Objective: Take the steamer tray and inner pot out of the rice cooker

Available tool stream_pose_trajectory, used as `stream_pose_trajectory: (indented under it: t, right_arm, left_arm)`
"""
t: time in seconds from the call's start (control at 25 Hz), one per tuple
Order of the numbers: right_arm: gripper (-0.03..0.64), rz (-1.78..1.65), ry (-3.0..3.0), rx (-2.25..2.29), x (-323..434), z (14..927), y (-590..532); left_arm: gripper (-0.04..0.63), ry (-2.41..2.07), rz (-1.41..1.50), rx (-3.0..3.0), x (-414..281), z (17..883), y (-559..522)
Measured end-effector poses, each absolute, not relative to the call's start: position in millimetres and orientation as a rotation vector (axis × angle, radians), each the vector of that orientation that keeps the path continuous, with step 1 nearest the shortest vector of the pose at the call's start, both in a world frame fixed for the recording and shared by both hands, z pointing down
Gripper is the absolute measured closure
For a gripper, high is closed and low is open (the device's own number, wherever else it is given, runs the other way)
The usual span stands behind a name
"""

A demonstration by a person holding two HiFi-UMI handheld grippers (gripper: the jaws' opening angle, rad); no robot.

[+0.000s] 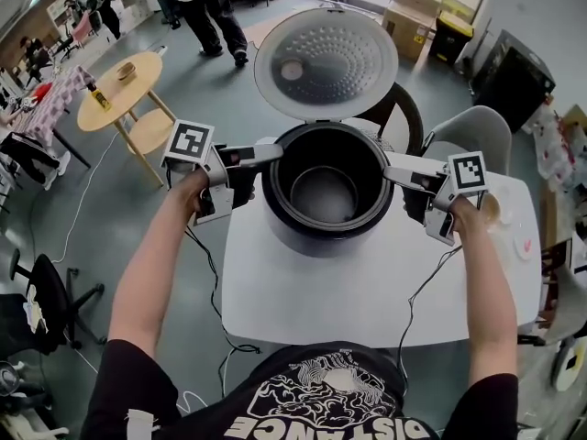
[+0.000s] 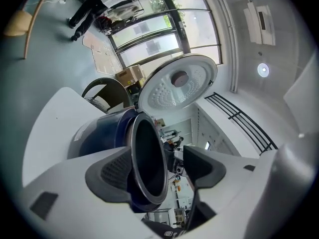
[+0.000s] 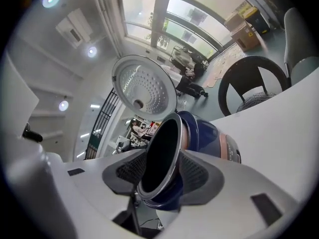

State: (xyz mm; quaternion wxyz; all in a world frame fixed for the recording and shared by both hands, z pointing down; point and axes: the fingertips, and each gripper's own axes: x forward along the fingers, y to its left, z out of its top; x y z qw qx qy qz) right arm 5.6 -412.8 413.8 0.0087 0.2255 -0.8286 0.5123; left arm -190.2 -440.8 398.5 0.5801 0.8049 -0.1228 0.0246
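You're in an open-plan office or lab workspace: grey floor, a white bench below centre, a round table upper left, an office chair lower left, cardboard boxes upper right, and tall windows behind.

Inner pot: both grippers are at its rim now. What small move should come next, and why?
Probably close the left gripper first. Its fingers straddle the inner pot's rim, but a gap shows beside the inside one, while the right gripper looks pinched on the opposite rim. Lifting now would likely tip the pot.
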Motion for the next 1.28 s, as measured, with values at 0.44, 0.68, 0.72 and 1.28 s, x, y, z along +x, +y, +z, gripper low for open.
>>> stream_pose_trajectory:
  t: [0.44, 0.68, 0.72, 1.28]
  right_arm:
    - [0.558, 1.452, -2.5, 0.824, 9, 426, -427]
    - [0.565, 1.474, -2.451, 0.911, 14, 429, -433]
    - [0.565, 1.473, -2.445, 0.925, 15, 430, -432]
    - [0.563, 1.481, -2.417, 1.159, 8, 411, -418]
  left_arm:
    - [0.401, -0.359, 0.203, 1.937, -188, 409, -434]
    - [0.552, -0.458, 0.21, 1.942, -196, 418, -442]
    - [0.552, -0.466, 0.207, 1.947, -196, 418, -441]
    - [0.555, -0.643, 0.133, 1.972, -200, 400, -436]
